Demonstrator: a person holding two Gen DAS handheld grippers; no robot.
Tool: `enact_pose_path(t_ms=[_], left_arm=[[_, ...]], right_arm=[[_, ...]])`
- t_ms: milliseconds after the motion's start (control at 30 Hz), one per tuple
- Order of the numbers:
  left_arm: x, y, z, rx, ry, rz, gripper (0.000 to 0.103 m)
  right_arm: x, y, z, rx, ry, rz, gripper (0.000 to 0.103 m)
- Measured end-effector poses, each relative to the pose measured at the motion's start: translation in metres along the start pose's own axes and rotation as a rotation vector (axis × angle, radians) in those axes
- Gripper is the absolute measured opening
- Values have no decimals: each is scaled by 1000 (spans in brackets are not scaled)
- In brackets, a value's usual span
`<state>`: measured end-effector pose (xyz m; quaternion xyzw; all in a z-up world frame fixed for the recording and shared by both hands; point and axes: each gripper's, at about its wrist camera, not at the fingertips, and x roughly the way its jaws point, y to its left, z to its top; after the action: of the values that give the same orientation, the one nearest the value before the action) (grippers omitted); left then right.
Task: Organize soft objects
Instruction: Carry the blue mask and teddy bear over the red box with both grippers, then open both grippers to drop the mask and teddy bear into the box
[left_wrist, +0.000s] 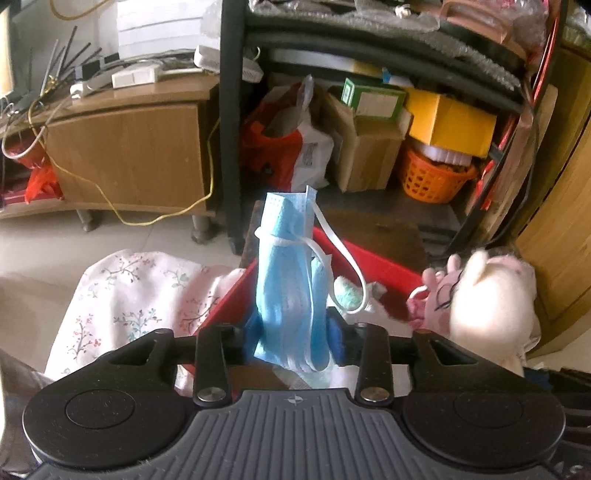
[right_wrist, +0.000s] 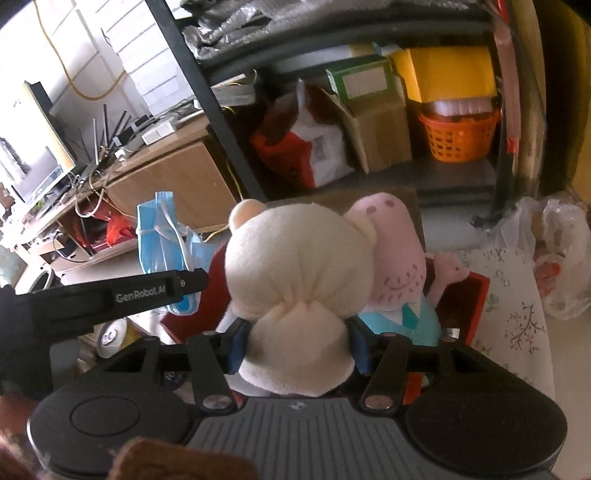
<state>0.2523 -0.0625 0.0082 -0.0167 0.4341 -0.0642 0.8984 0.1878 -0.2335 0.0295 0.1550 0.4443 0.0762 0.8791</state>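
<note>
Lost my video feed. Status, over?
Left gripper shut on blue face masks. Right gripper shut on cream plush bear. Both above red bin; nothing blocking.

Face masks (left_wrist: 291, 291) upright between the jaws of the left gripper (left_wrist: 293, 334), above the near-left wall of the bin (left_wrist: 373, 258). Cream plush bear (right_wrist: 295, 295) squeezed between the jaws of the right gripper (right_wrist: 297, 345), over the bin, right of the masks. Pig plush (right_wrist: 395, 258) just behind and right of the bear, touching it, standing in the bin. Floral cloth (left_wrist: 140, 302) under and on both sides of the bin. Shelf rack (left_wrist: 231, 122) behind the bin, with cardboard box (left_wrist: 365, 147) inside, orange basket (left_wrist: 436, 177) to its right. Wooden cabinet (left_wrist: 129, 155) left of the rack, on the floor.
</note>
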Motion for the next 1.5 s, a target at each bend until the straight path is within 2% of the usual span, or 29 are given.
enact_pose_path(t_ms=[67,367,633,1000,1200,1367,1500], left_arm=[[1,-1,-2,11,-3,15,64],[-2,-1,-1,20,-4,27,76],[-21,-2,-2,46,-20,47,78],[-86,-5,-13,43,-94,28,82],[-116,-3,-33,20,-118,9,82],[-136,-7,-51,50,-138,11,82],[-151,-8,-63,60,-166,18,83]], right_arm=[[2,0,0,1,1,4,31],[-1,-3,0,18,-11,7,32],[-11,0,2,39,-27,2,33],[-75,12,-2,38,-128,16,35],[-109,21,-21,34,-190,32,35],[-133,27,-38,35,-234,53,35],[-150,33,-49,6,-285,39,36]])
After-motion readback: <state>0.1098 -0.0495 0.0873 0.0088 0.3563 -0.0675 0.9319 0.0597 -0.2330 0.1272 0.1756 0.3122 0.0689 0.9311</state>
